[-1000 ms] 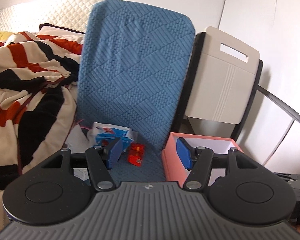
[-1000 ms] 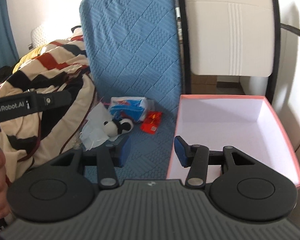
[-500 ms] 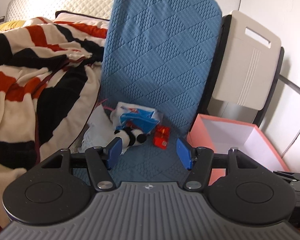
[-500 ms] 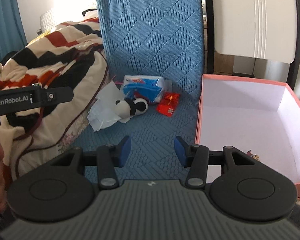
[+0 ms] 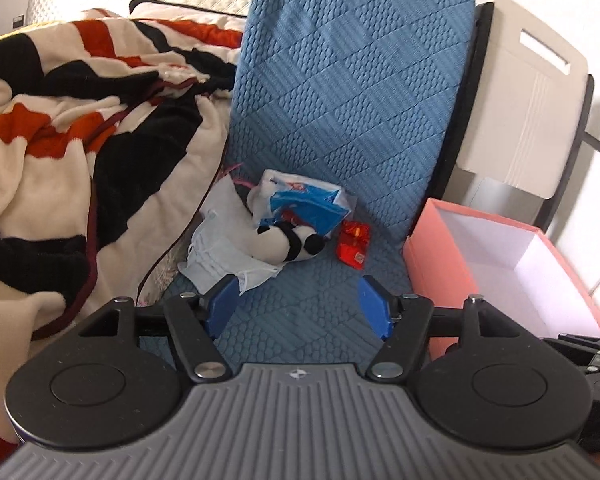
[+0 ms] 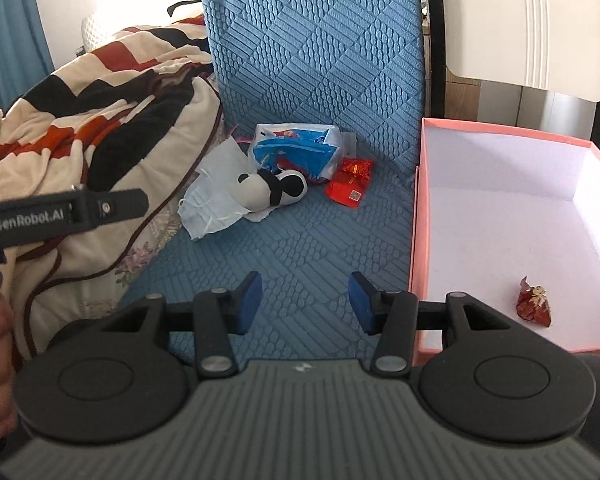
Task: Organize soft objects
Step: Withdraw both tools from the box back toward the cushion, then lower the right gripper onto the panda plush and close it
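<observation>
Left wrist view: left gripper (image 5: 300,307) spread wide, jaws just been opening, nothing btwn them; its near finger (image 5: 221,307) touches the white cloth (image 5: 215,240) edge. Panda plush (image 5: 285,242) lies on the blue cushion (image 5: 320,312) w/ a blue-white packet (image 5: 306,204) behind.

Right wrist view: right gripper (image 6: 304,303) half-spread, empty, over cushion. Pink box (image 6: 418,248) at right holds one red wrapped sweet (image 6: 534,307).

Soft things heaped at the back of the blue mat, pink box beside them.
A panda plush (image 6: 273,192) lies on its side atop a crumpled white face mask (image 6: 211,210), touching a blue-and-white tissue pack (image 6: 295,150); a red packet (image 6: 350,186) lies just beside; the open pink box (image 6: 418,240) holds one small red wrapped piece (image 6: 534,306).
</observation>
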Action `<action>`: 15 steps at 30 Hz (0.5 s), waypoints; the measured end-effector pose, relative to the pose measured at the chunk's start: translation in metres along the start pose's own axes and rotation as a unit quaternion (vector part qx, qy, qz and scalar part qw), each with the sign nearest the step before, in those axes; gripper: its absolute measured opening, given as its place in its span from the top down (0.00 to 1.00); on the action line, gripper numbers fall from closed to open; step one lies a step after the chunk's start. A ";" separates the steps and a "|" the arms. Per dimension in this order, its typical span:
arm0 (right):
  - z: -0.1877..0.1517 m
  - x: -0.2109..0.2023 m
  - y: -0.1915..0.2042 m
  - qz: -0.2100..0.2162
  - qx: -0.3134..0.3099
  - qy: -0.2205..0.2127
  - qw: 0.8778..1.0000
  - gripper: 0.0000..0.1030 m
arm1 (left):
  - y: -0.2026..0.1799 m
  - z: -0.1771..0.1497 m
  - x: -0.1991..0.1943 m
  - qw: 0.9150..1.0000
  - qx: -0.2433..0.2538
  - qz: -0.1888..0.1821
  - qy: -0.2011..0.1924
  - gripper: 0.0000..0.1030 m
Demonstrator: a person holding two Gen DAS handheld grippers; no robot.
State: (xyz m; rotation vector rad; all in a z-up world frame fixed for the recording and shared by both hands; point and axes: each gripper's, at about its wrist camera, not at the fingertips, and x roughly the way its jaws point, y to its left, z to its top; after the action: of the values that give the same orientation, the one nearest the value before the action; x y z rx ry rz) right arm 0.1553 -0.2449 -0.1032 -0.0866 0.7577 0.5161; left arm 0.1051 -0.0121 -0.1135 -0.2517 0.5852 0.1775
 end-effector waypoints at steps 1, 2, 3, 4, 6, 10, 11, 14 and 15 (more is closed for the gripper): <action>0.001 0.004 0.000 0.000 0.004 -0.002 1.000 0.51 | 0.001 -0.002 0.003 1.000 0.003 0.007 0.000 0.30; 0.001 0.007 -0.001 -0.001 0.007 -0.004 1.000 0.51 | 0.001 -0.003 0.008 1.000 0.006 0.013 0.000 0.30; 0.001 0.011 -0.001 -0.002 0.010 -0.005 1.000 0.51 | 0.002 -0.005 0.013 1.000 0.009 0.019 0.002 0.30; 0.001 0.017 -0.001 0.000 0.013 -0.003 1.000 0.51 | 0.003 -0.006 0.018 1.000 0.010 0.021 0.005 0.30; 0.001 0.026 0.000 0.004 0.016 -0.002 1.000 0.51 | 0.006 -0.007 0.027 1.000 0.008 0.021 0.010 0.29; 0.005 0.046 0.000 0.004 0.012 0.001 1.000 0.51 | 0.015 -0.007 0.042 0.999 -0.003 0.031 0.013 0.27; 0.006 0.050 0.000 0.001 0.008 0.002 1.000 0.51 | 0.018 -0.007 0.047 0.999 -0.007 0.034 0.014 0.27; 0.010 0.066 0.005 -0.019 -0.022 0.009 1.000 0.51 | 0.025 -0.007 0.061 0.999 -0.018 0.043 0.021 0.27; 0.012 0.070 0.005 -0.017 -0.028 0.013 0.999 0.51 | 0.028 -0.007 0.066 0.998 -0.022 0.045 0.023 0.27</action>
State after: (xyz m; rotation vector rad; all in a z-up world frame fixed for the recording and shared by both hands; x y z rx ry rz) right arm 0.2033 -0.2080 -0.1415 -0.1578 0.7659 0.5042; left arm 0.1488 0.0186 -0.1613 -0.2717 0.6393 0.2726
